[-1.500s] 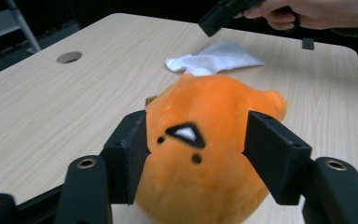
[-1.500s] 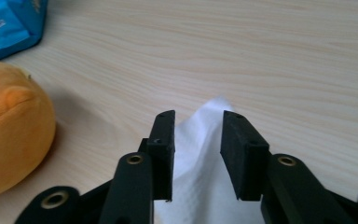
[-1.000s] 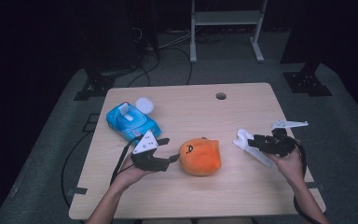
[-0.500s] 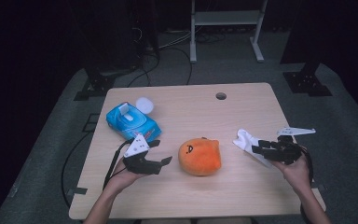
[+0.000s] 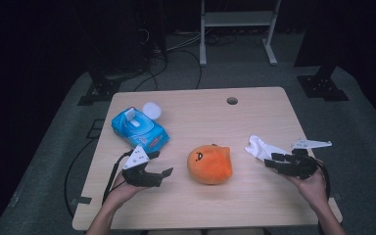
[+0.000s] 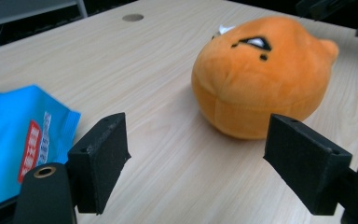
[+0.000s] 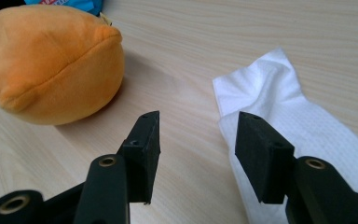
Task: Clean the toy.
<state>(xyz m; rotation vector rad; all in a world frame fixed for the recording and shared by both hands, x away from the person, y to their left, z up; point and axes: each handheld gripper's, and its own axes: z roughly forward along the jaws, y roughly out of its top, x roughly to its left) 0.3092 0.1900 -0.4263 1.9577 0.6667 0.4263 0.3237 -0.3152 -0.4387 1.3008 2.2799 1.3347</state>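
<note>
Orange plush toy (image 5: 209,164) lies between both grippers' open, empty jaws.

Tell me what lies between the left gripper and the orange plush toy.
Bare tabletop: the high view shows nothing between left gripper and orange plush toy.

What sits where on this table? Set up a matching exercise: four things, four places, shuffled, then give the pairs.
Things:
1. orange plush toy
2. blue wet-wipe pack
3. white tissue
4. round hole

Places:
A. far edge of the table
B. table's middle
C. by the right tongs
D. left side, beyond the left tongs

Pairs: 1-B, 2-D, 3-C, 4-A
</note>
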